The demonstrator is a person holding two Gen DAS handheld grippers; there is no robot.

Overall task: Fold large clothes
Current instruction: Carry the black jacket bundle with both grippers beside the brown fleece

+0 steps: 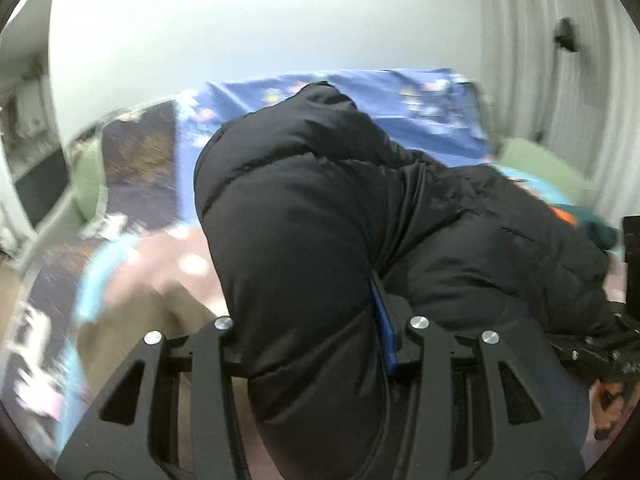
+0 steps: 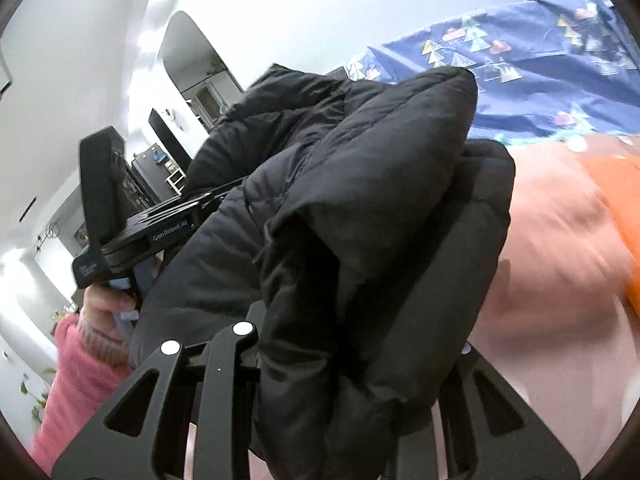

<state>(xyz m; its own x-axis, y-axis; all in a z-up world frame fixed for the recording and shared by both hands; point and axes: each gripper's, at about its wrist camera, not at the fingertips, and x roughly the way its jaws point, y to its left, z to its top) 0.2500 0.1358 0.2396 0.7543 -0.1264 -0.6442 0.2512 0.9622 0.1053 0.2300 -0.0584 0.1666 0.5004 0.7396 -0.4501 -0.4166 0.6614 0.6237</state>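
A black puffer jacket (image 1: 304, 208) fills the middle of the left wrist view, held up above a bed. My left gripper (image 1: 316, 344) is shut on a thick fold of it; its fingertips are buried in the fabric. In the right wrist view the same jacket (image 2: 360, 208) bulges over my right gripper (image 2: 352, 360), which is shut on another fold. The left gripper's body (image 2: 132, 236) shows there at the left, held by a hand in a pink sleeve. The right gripper's body (image 1: 600, 352) shows at the lower right of the left wrist view.
The bed has a pink-brown cover (image 2: 560, 280) and a blue patterned sheet (image 2: 540, 64) against the white wall. An orange cloth (image 2: 624, 208) lies at the right. Green cushions (image 1: 536, 164) and a dark patterned blanket (image 1: 136, 160) lie at the bed's sides. A doorway (image 2: 196, 80) opens at the left.
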